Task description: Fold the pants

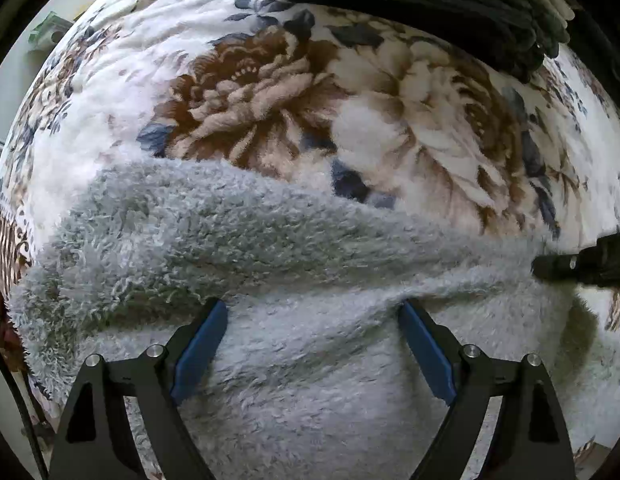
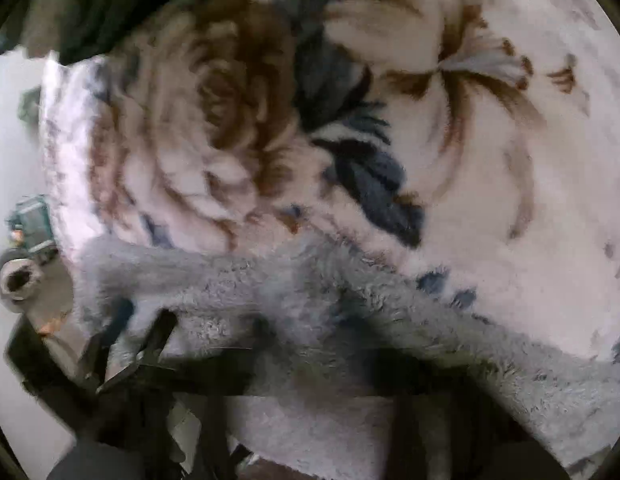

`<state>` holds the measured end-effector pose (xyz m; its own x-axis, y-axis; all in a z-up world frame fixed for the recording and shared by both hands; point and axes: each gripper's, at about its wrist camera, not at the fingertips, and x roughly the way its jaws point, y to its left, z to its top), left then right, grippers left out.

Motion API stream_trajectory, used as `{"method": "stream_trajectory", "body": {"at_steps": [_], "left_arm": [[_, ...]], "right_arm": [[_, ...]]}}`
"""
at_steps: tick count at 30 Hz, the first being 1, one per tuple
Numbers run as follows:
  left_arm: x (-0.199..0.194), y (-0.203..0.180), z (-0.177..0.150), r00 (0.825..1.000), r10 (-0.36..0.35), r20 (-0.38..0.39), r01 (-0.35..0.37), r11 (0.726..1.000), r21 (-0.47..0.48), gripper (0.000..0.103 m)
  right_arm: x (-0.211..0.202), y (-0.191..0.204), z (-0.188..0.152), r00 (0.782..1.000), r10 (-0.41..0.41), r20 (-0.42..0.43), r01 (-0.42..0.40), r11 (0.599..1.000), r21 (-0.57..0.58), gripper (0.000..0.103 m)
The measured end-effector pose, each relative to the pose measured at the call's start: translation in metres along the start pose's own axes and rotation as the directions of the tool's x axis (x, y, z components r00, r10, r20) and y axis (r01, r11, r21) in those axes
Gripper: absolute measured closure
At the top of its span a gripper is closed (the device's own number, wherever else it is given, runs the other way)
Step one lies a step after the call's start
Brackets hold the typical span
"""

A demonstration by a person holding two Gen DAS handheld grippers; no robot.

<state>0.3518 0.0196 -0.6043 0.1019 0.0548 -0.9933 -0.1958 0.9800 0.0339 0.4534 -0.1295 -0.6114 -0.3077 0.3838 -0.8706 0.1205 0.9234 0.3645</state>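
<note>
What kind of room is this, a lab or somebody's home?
Probably a home, likely a bedroom. The fluffy grey pants lie on a plush flowered blanket like a bed cover, and a stack of folded dark clothes sits at its far end.

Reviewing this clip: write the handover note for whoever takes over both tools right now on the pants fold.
Left tool: open, blue pads spread, pressed onto the fluffy grey pants, gripping nothing.
Right tool: its tip reaches in at the pants' right edge; the right wrist view is blurred, so its grip cannot be told.
Pants: bunched across the near side of the floral blanket, with a raised ridge running across them. A dark folded pile sits at the far edge.
Done: at most a rough first fold.
Left: flatten the ridge, finish folding, square up.
</note>
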Motion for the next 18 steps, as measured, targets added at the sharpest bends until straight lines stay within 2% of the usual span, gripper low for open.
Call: {"method": "stream_trajectory", "body": {"at_steps": [1,2,3,5,8,9,10,12,13,14,16,18], "left_arm": [[0.003,0.001,-0.002,1.0,0.003,-0.006,-0.003,1.0,0.001,0.015],[0.006,0.002,-0.004,1.0,0.0,-0.013,0.0,1.0,-0.002,0.015],[0.008,0.004,-0.006,1.0,-0.001,-0.017,0.001,1.0,-0.004,0.015],[0.011,0.006,-0.01,1.0,0.004,-0.022,-0.004,1.0,-0.004,0.015],[0.006,0.008,-0.012,1.0,0.001,-0.022,-0.001,1.0,-0.011,0.015],[0.003,0.009,-0.012,1.0,-0.007,-0.024,0.007,1.0,-0.017,0.015],[-0.004,0.01,-0.013,1.0,-0.022,-0.016,0.022,0.999,-0.025,0.015],[-0.019,0.009,-0.014,0.999,-0.039,0.002,0.039,0.999,-0.022,0.015],[-0.028,0.007,-0.015,0.999,-0.048,0.017,0.049,0.999,-0.014,0.015],[-0.038,0.003,-0.017,0.998,-0.056,0.035,0.056,0.998,-0.002,0.015],[-0.057,-0.006,-0.022,0.995,-0.082,0.065,0.081,0.997,0.014,0.015],[-0.074,-0.022,-0.03,0.991,-0.092,0.098,0.088,0.995,0.041,0.015]], "right_arm": [[-0.01,-0.007,0.005,0.999,0.008,0.05,-0.01,0.999,0.04,0.091],[-0.008,-0.004,0.009,0.998,0.027,0.063,-0.031,0.997,0.069,0.091],[-0.004,-0.005,0.014,0.998,0.039,0.054,-0.043,0.996,0.08,0.091],[0.007,0.0,0.018,1.0,-0.009,0.014,0.008,0.999,0.034,0.089],[0.007,0.006,0.018,1.0,-0.026,0.011,0.026,1.0,0.003,0.081],[-0.001,0.006,0.016,0.999,-0.02,0.036,0.019,1.0,0.01,0.071],[-0.02,0.003,0.01,0.995,-0.008,0.104,0.005,1.0,0.022,0.063],[-0.05,0.0,-0.008,0.973,0.011,0.232,-0.021,0.999,0.04,0.038],[-0.064,-0.004,-0.02,0.957,0.023,0.29,-0.04,0.998,0.052,0.035],[-0.079,-0.014,-0.039,0.931,0.043,0.361,-0.073,0.995,0.069,0.032],[-0.096,-0.041,-0.082,0.893,0.062,0.446,-0.121,0.987,0.107,0.028],[-0.095,-0.062,-0.118,0.884,0.046,0.466,-0.138,0.977,0.165,0.027]]}}
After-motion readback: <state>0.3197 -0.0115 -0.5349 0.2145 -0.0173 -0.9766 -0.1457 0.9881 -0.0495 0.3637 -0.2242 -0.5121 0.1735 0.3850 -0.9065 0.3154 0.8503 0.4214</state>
